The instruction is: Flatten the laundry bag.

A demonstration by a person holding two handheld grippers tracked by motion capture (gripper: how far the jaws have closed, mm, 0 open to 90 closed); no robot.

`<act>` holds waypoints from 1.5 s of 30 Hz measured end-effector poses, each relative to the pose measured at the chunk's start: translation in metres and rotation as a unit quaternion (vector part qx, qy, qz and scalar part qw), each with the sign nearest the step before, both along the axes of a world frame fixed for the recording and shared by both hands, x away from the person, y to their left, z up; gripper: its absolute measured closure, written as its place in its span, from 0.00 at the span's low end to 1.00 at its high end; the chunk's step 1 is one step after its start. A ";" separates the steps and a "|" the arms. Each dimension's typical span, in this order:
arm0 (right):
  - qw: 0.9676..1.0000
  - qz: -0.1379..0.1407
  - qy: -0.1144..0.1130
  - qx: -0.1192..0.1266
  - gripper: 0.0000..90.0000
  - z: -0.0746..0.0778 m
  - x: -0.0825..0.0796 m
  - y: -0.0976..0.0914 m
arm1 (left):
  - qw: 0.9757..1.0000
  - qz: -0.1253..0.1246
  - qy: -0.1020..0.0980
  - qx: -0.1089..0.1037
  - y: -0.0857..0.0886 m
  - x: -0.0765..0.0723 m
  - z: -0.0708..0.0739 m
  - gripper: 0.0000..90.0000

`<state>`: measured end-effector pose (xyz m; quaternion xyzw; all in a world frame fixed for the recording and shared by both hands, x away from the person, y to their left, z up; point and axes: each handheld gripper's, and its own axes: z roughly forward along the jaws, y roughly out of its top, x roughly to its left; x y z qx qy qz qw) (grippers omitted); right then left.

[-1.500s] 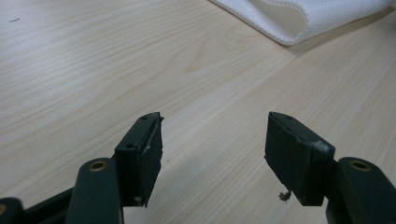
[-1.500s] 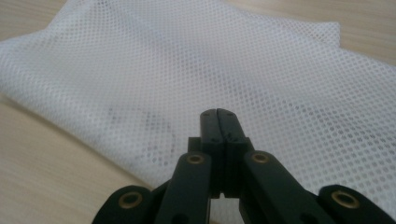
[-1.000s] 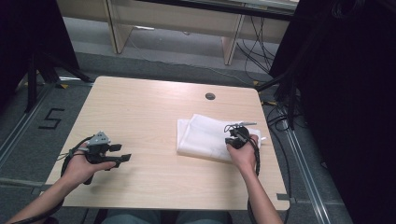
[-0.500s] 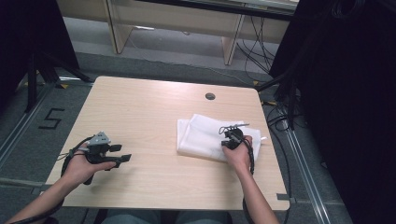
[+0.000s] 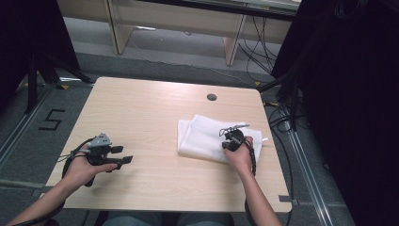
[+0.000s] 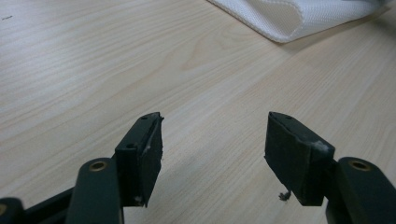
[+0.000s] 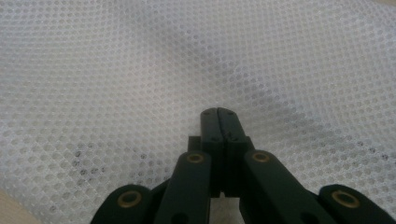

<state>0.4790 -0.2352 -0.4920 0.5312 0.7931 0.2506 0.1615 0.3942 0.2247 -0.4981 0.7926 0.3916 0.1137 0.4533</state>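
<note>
A folded white mesh cloth [image 5: 202, 136] lies on the right half of the wooden table [image 5: 150, 103]. My right gripper [image 5: 232, 139] rests over the cloth's right part, held from below by a hand. In the right gripper view its jaws [image 7: 218, 113] are shut tip to tip, with nothing seen between them, and the cloth [image 7: 116, 70] lies just beyond. My left gripper [image 5: 123, 155] hovers low at the table's front left, open, pointing right. In the left gripper view its jaws [image 6: 212, 135] stand wide apart over bare wood, and a corner of the cloth [image 6: 289, 14] shows far ahead.
A round cable hole [image 5: 211, 97] sits near the table's far edge. Cables [image 5: 282, 117] trail on the floor off the right side. A floor mark "5" [image 5: 51, 120] lies to the left. Wooden furniture legs [image 5: 233, 42] stand beyond the table.
My right gripper has shifted slightly left over the cloth. The left gripper has stayed in place, open.
</note>
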 end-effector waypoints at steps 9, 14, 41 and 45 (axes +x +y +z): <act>1.000 0.020 -0.004 0.003 1.00 -0.001 0.001 0.005 | 1.000 0.004 -0.003 -0.001 -0.001 0.000 -0.001 0.40; 1.000 0.024 -0.002 0.003 1.00 -0.001 -0.001 0.011 | 1.000 0.001 0.000 -0.001 0.000 0.000 0.000 0.40; 0.996 0.089 -0.008 0.029 1.00 -0.005 -0.002 0.057 | 1.000 0.003 0.006 -0.023 -0.004 -0.001 0.001 0.41; 0.994 0.100 0.009 0.029 1.00 -0.003 -0.001 0.063 | 1.000 -0.004 0.003 -0.028 -0.012 0.002 0.002 0.42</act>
